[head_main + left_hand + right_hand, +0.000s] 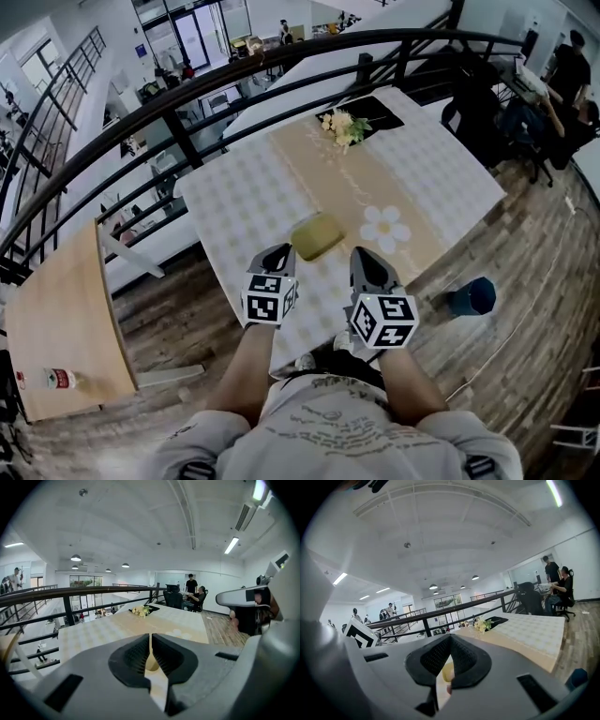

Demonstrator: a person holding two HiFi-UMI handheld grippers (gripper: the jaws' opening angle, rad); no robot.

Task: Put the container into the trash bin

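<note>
A flat yellow-green container (317, 236) lies on the checked tablecloth (234, 211) near the table's front edge. My left gripper (277, 253) hovers just to its left and nearer me, my right gripper (367, 257) just to its right; neither touches it. Both are shut with nothing between the jaws. In the left gripper view the left gripper (150, 636) shows a sliver of the container (151, 663) through the gap behind its tips. The right gripper (450, 637) likewise shows the container (447, 671) low between its jaws. A blue trash bin (472, 297) stands on the wooden floor, right of the table.
White flowers on a dark tray (343, 126) sit at the table's far end, and a daisy print (385, 228) lies right of the container. A black railing (187, 94) runs behind the table. A wooden side table (61, 323) holding a bottle (49, 379) stands left. People sit far right (562, 84).
</note>
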